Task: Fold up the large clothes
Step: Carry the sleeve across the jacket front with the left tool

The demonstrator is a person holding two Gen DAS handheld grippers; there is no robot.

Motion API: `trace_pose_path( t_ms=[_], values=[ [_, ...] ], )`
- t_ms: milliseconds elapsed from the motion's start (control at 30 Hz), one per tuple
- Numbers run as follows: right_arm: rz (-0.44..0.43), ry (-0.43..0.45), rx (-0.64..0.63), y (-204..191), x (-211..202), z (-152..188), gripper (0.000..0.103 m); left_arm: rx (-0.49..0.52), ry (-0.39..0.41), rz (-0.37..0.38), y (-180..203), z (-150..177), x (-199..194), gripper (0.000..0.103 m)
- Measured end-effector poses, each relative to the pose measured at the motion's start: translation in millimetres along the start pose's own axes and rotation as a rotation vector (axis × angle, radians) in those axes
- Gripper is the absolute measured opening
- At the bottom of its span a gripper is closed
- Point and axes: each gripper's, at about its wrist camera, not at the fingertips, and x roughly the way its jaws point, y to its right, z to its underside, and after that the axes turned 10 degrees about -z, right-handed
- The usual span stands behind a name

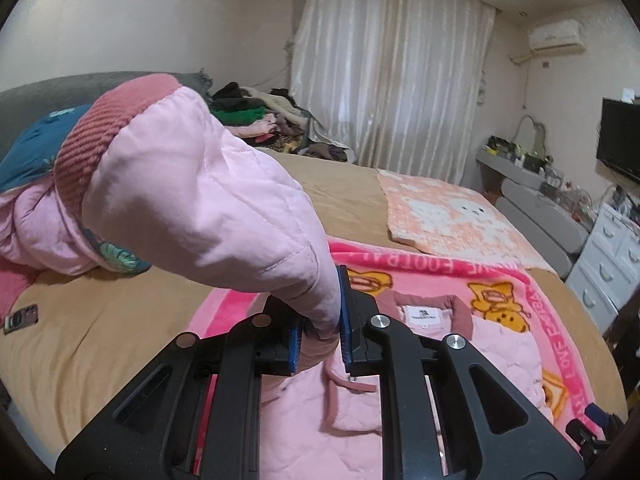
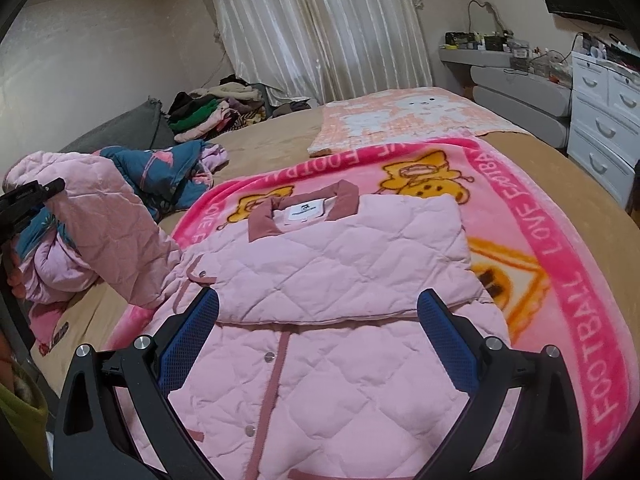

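A pink quilted jacket [image 2: 320, 320] lies front up on a pink cartoon blanket [image 2: 560, 264] on the bed. Its right sleeve [image 2: 360, 256] is folded across the chest. My left gripper [image 1: 320, 332] is shut on the left sleeve [image 1: 192, 184] and holds it raised above the bed; the ribbed dark pink cuff [image 1: 96, 136] points up and left. The raised sleeve [image 2: 108, 220] and left gripper [image 2: 28, 196] also show in the right wrist view. My right gripper [image 2: 318, 320] is open and empty, just above the jacket's front placket [image 2: 276, 364].
A tan bedsheet [image 1: 100, 340] covers the bed. A crumpled pink and teal garment heap [image 2: 168, 176] lies at the left. An orange-white blanket [image 2: 400, 120] lies beyond. A clothes pile [image 1: 256, 120] sits by the curtain. A phone [image 1: 20, 318] lies on the sheet. White drawers [image 2: 604, 128] stand at the right.
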Motion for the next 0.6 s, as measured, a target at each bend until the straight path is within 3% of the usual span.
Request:
trace_pose_path(
  t_ms=[600],
  values=[
    [-0.024,0.028,0.037,47,17,-15,0.099,0.163,-0.017,0.064,97,32,12,0.008]
  ],
)
